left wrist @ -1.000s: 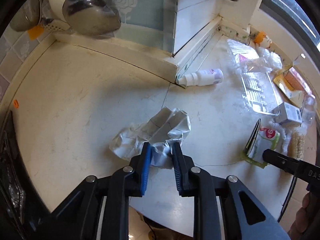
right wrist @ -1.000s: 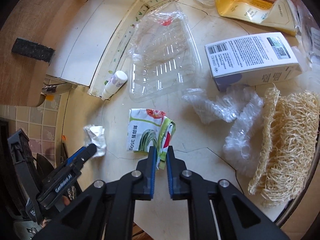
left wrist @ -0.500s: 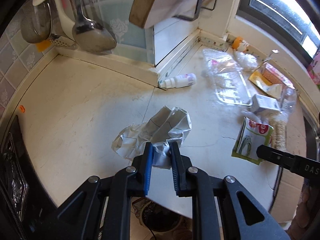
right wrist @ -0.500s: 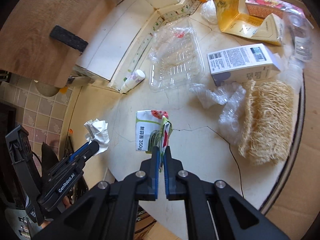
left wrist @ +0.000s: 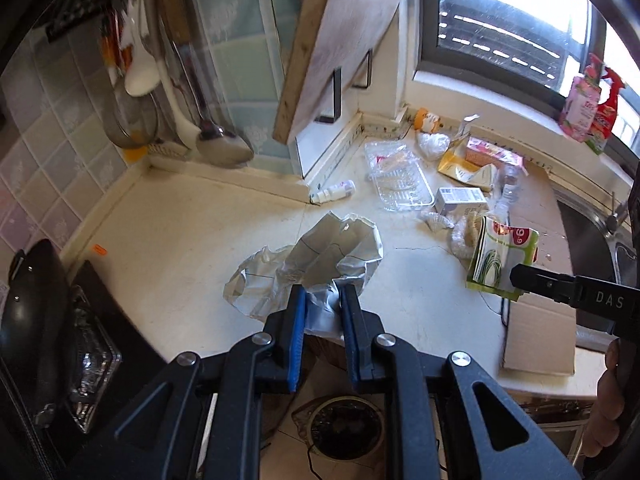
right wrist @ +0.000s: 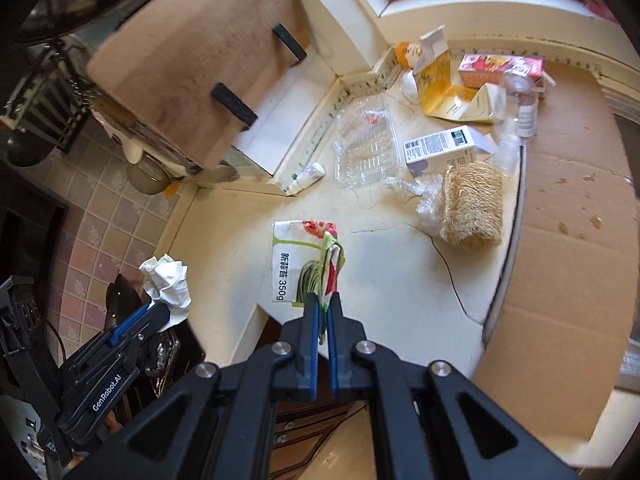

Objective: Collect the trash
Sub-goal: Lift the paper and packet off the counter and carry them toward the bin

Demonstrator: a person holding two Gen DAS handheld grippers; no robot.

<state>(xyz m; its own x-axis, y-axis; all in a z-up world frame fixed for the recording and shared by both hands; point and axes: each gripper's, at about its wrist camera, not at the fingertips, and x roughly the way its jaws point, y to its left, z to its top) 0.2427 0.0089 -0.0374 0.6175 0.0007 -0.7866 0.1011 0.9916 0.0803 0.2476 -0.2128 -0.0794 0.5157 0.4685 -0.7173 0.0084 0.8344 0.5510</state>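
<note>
**Both grippers loaded, clear of the bench**

Left wrist view: your left gripper (left wrist: pixel 322 304) is clamped on a crumpled white paper (left wrist: pixel 316 260), jaws nearly closed, the wad bulging out beyond them over the cream bench (left wrist: pixel 180 240). The bench top is cracked and stained. A wok (left wrist: pixel 32 300) sits at its left edge; ladles (left wrist: pixel 216 136) hang on the tiled wall behind. Towards the back right corner lie a clear tray (left wrist: pixel 404 188), a small white bottle (left wrist: pixel 334 192) and a white box (left wrist: pixel 460 200). Your right gripper (left wrist: pixel 520 280), marked "DAS", holds a green-and-white bag (left wrist: pixel 500 256) at the right. The middle of the bench is bare. Below the front edge you see floor and a round bin (left wrist: pixel 344 424).

Right wrist view: your right gripper (right wrist: pixel 323 304) is closed tight on the bag (right wrist: pixel 296 264), printed "350g" beside Chinese characters. A loofah (right wrist: pixel 472 208) rests near the cardboard sheet (right wrist: pixel 572 240) that covers the bench's right end. Your left gripper (right wrist: pixel 160 312), labelled "GenRobot.AI", carries the paper (right wrist: pixel 168 280) at the left edge.
</note>
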